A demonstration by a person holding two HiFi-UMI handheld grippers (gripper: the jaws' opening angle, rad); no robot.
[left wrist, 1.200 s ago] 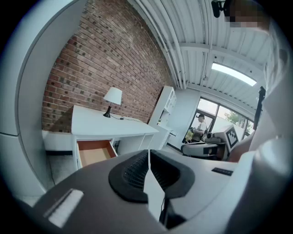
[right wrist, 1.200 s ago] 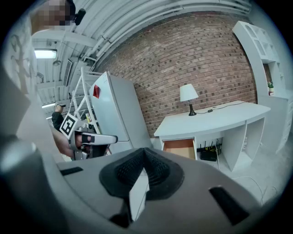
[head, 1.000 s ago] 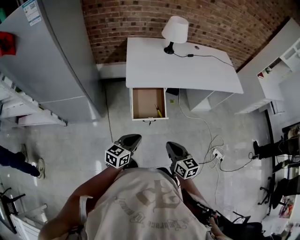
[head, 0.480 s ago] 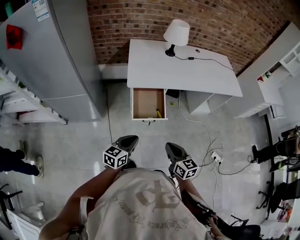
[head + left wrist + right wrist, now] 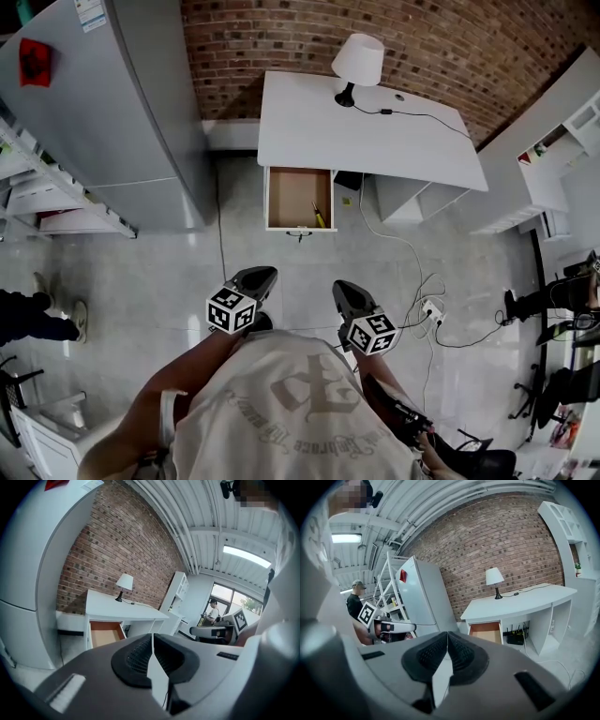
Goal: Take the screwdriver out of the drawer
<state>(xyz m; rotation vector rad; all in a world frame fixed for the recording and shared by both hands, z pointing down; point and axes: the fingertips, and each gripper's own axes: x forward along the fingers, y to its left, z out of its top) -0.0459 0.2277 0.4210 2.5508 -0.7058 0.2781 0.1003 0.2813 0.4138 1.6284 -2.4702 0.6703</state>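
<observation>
The open drawer [image 5: 296,199] hangs out of the white desk [image 5: 366,131] at its left end, brown inside. A yellow-handled screwdriver [image 5: 320,217] lies in its right front corner. Both grippers are held close to my body, well short of the drawer. My left gripper [image 5: 259,278] is shut with nothing in it, jaws touching at the tips [image 5: 152,635]. My right gripper [image 5: 343,293] is likewise shut and empty [image 5: 447,633]. The drawer also shows in the left gripper view [image 5: 106,633] and the right gripper view [image 5: 487,631].
A grey fridge [image 5: 112,112] stands left of the desk, with shelving [image 5: 37,197] beside it. A white lamp [image 5: 359,62] sits on the desk. Cables and a power strip [image 5: 433,309] lie on the floor at the right. A person's legs [image 5: 28,319] show at the far left.
The view has shifted slightly, the desk and drawer now sitting a little lower and to the right. Both grippers stay shut near my body.
</observation>
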